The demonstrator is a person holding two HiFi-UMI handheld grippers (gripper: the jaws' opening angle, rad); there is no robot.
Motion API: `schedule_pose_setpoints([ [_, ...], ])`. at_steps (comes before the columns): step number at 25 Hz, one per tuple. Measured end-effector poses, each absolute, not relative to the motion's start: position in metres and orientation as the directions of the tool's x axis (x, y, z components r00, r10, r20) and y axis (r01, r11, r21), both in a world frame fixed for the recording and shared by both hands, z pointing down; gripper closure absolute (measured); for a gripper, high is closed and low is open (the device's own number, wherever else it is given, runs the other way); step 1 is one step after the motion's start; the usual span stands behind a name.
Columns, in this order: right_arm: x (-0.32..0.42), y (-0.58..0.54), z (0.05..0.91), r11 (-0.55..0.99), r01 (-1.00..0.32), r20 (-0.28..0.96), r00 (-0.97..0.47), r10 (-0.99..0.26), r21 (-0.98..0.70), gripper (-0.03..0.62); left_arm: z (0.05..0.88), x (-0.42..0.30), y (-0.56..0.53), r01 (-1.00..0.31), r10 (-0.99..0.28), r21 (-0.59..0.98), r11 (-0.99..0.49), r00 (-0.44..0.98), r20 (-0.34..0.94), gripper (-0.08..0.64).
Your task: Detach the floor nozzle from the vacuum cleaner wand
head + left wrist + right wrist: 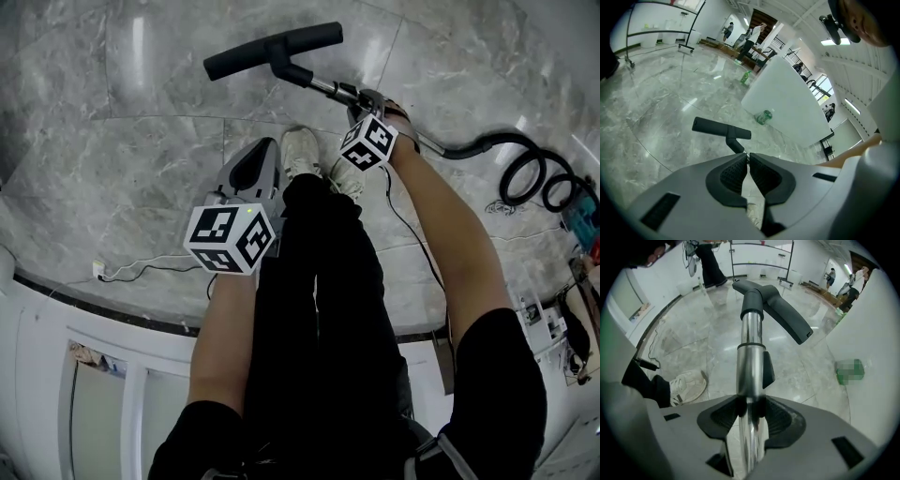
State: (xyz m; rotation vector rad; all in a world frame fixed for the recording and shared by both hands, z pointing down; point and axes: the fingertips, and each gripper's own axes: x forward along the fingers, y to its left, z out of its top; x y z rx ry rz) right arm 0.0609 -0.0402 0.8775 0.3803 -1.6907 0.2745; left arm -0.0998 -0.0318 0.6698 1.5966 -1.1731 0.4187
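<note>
The black floor nozzle (272,49) lies flat on the marble floor, joined to the shiny metal wand (330,88). In the right gripper view the wand (751,357) runs up from between the jaws to the nozzle (778,305). My right gripper (362,99) points down and its pads press both sides of the wand. Held back near the person's legs, my left gripper (267,145) is shut on nothing (748,157). The nozzle (719,129) lies on the floor ahead of it.
A black coiled hose (534,169) trails from the wand to the right. White shoes (300,150) stand just behind the wand. A white cable (141,272) lies at the left by the white wall base. A green bottle (764,116) lies beside a white panel (787,98).
</note>
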Motion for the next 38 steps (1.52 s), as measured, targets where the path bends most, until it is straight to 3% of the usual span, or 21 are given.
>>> schedule_pose_setpoints([
  [3,0.057,-0.049,0.819,0.910,-0.413,0.972,-0.198,-0.130,0.038,0.405,0.637,-0.090,-0.036,-0.812,-0.501,0.579,0.069,0.473,0.724,0.554],
  [10,0.065,-0.061,0.687,0.881,-0.470,0.913,-0.335,-0.231,0.050,0.407,0.563,-0.054,-0.047,-0.748,-0.547,0.663,0.031,0.542,0.638,0.349],
  [12,0.074,-0.059,0.655,0.872,-0.485,0.894,-0.363,-0.262,0.059,0.405,0.537,-0.046,-0.056,-0.738,-0.594,0.675,0.026,0.531,0.604,0.324],
  [19,0.106,-0.031,0.574,0.861,-0.504,0.843,-0.431,-0.322,0.071,0.405,0.475,0.016,-0.074,-0.577,-0.657,0.816,-0.011,0.620,0.430,0.319],
  [23,0.115,-0.012,0.548,0.868,-0.492,0.830,-0.456,-0.320,0.065,0.405,0.448,0.038,-0.081,-0.549,-0.693,0.834,-0.059,0.623,0.362,0.321],
  [26,0.123,0.000,0.536,0.869,-0.493,0.825,-0.467,-0.317,0.055,0.405,0.432,0.052,-0.078,-0.552,-0.697,0.826,-0.116,0.637,0.328,0.331],
  [28,0.128,0.004,0.531,0.866,-0.498,0.822,-0.471,-0.320,0.051,0.407,0.423,0.058,-0.075,-0.581,-0.710,0.801,-0.143,0.624,0.326,0.383],
  [35,0.138,-0.004,0.522,0.804,-0.583,0.810,-0.412,-0.417,0.117,0.407,0.407,0.064,-0.077,-0.688,-0.811,0.720,-0.090,0.470,0.348,0.388],
  [38,0.128,0.000,0.517,0.840,-0.542,0.787,-0.513,-0.343,0.012,0.405,0.396,0.063,-0.078,-0.665,-0.806,0.716,-0.211,0.533,0.257,0.390],
])
